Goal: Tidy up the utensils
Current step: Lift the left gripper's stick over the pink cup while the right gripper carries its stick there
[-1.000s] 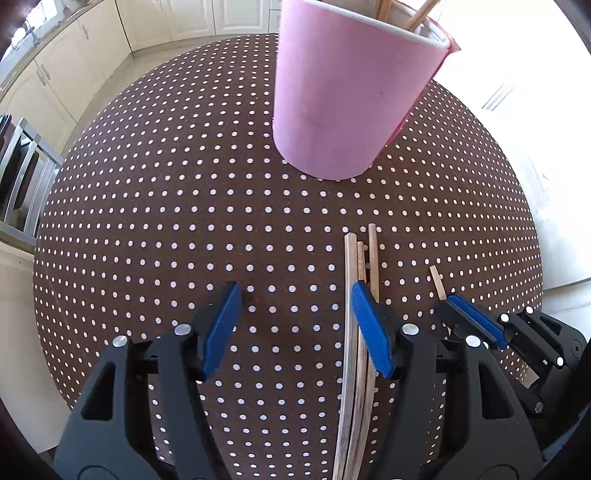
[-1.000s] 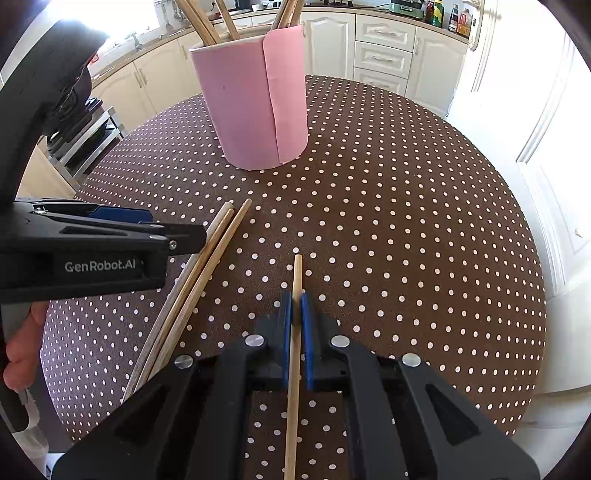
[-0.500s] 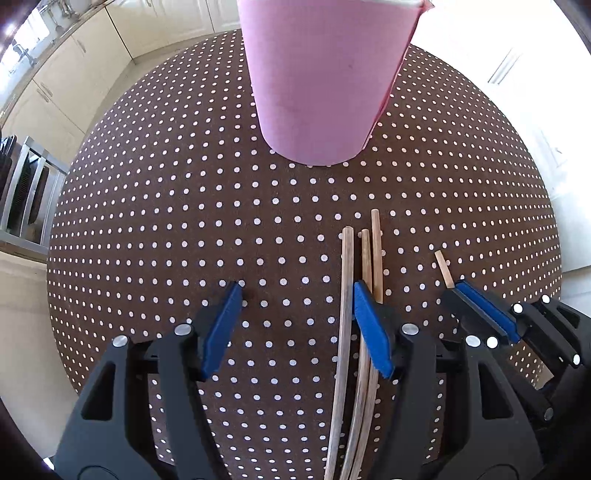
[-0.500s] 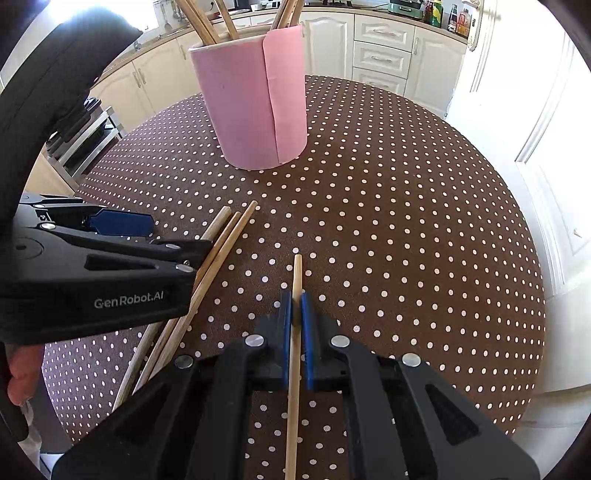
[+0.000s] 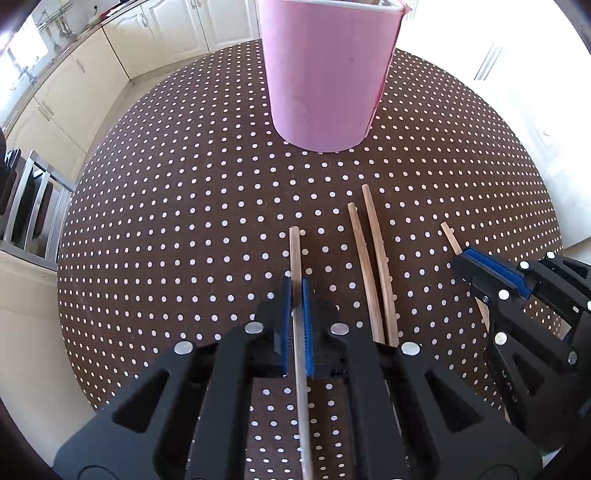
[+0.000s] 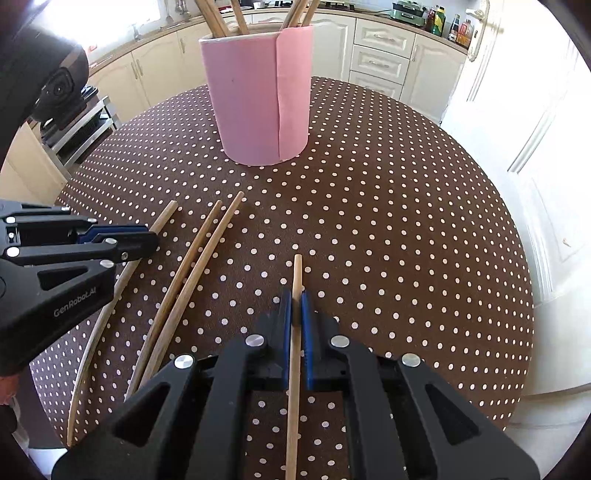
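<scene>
A pink holder (image 5: 328, 74) (image 6: 258, 96) stands at the far side of the round dotted table, with several wooden chopsticks sticking out of it (image 6: 221, 18). My left gripper (image 5: 295, 291) (image 6: 147, 240) is shut on one wooden chopstick (image 5: 294, 251) (image 6: 164, 218), which lies low over the cloth. Two loose chopsticks (image 5: 373, 258) (image 6: 195, 266) lie side by side just right of it. My right gripper (image 6: 294, 306) (image 5: 465, 258) is shut on another chopstick (image 6: 296, 273) (image 5: 450, 236), further right.
The brown tablecloth with white dots (image 6: 388, 221) covers a round table whose edge curves close on all sides. Cream kitchen cabinets (image 6: 376, 55) stand behind, a metal rack (image 5: 29, 199) to the left, and a white door (image 6: 535, 110) to the right.
My left gripper shifted left off the bundle and its jaws went from wide open to shut on one chopstick, pulling it away from the other two. The right gripper stayed still.
</scene>
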Available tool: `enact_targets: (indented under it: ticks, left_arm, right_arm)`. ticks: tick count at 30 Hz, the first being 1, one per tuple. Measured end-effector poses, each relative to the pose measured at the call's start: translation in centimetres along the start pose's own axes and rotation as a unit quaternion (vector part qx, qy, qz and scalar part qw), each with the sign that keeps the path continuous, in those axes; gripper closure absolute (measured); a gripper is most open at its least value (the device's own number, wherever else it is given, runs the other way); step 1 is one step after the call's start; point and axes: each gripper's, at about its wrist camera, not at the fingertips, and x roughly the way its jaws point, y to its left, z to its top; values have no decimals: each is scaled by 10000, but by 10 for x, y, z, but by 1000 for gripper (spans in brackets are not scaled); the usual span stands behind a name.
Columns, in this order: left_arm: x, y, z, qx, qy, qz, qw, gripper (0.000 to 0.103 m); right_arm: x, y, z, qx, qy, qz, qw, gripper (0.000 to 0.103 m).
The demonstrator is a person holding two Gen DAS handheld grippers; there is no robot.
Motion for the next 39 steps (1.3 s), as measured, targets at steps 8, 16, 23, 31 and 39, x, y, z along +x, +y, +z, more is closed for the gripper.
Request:
enact_targets:
  ticks: [8, 16, 23, 31, 39]
  left_arm:
    - [-7, 32, -17, -236, -181, -92, 9995, 97]
    - [-40, 56, -21, -407, -707, -202, 9965, 97]
    - [-73, 79, -22, -547, -1092, -234, 9922, 97]
    - [-106, 80, -19, -611, -1623, -142, 9847, 97]
    - [-132, 87, -14, -714, -2025, -142, 9766, 97]
  right_arm:
    - [-5, -22, 7, 519, -37, 151, 9985, 99]
    - [-26, -38, 20, 752, -286, 223, 9965, 99]
    - [-45, -43, 29, 916, -581, 197, 9939, 99]
    - [-69, -46, 44, 967, -950, 185, 9906, 99]
    - [-93, -46, 55, 962, -1309, 155, 9866, 99]
